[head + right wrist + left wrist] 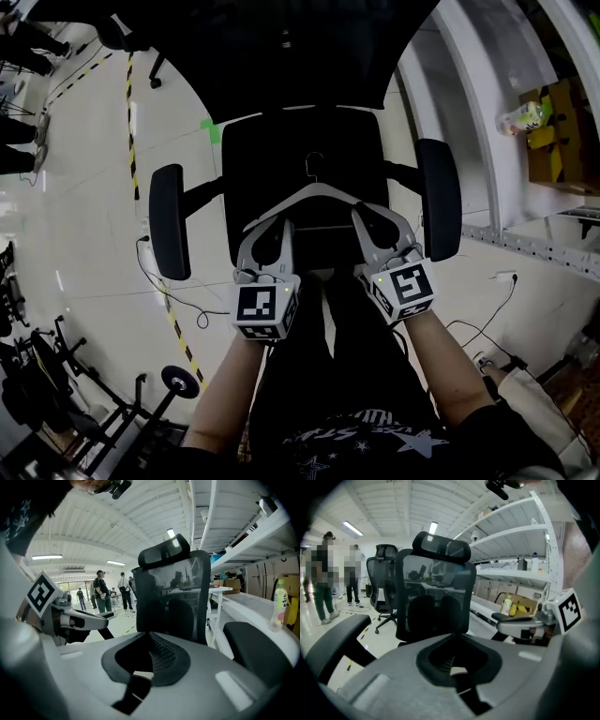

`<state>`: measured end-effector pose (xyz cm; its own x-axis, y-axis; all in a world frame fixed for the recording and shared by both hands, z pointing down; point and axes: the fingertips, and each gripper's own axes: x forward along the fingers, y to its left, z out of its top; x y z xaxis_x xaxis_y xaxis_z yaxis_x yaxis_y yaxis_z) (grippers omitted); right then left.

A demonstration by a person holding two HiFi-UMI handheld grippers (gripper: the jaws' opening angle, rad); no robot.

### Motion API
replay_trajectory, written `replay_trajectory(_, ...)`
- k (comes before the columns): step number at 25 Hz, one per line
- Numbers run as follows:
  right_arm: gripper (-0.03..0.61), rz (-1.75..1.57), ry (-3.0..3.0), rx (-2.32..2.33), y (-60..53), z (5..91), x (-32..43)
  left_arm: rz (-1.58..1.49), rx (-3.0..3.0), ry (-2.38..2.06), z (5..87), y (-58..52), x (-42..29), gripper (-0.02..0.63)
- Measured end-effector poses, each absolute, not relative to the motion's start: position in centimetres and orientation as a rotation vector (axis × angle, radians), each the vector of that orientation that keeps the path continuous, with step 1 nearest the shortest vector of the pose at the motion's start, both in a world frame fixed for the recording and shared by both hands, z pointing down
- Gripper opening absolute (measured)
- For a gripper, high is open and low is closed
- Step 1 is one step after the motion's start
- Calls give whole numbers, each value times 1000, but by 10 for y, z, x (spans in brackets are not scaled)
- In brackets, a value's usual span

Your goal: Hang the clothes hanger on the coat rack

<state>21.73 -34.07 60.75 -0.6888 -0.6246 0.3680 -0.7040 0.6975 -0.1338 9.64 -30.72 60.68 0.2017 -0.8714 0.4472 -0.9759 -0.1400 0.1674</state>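
Head view: the white clothes hanger [319, 190] lies on the chair seat [281, 150] at frame centre. My left hand-held gripper [272, 222] and right hand-held gripper [371, 212] sit over its two ends.

Left gripper view: my jaws are together at lower centre, with the chair back [436, 597] behind them.

Right gripper view: these jaws meet too, clamped on nothing I can see.
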Motion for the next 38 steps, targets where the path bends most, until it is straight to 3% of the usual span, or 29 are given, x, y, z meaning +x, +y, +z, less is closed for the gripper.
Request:
replay_trajectory(17, 138, 330, -2315, 738, -353, 776, 213, 492, 2008, -1569, 708, -310, 89, 5)
replay_trajectory(38, 182, 241, -1955, 459, -346, 887, 236, 509, 1935, -1557, 738, -311, 96, 5)
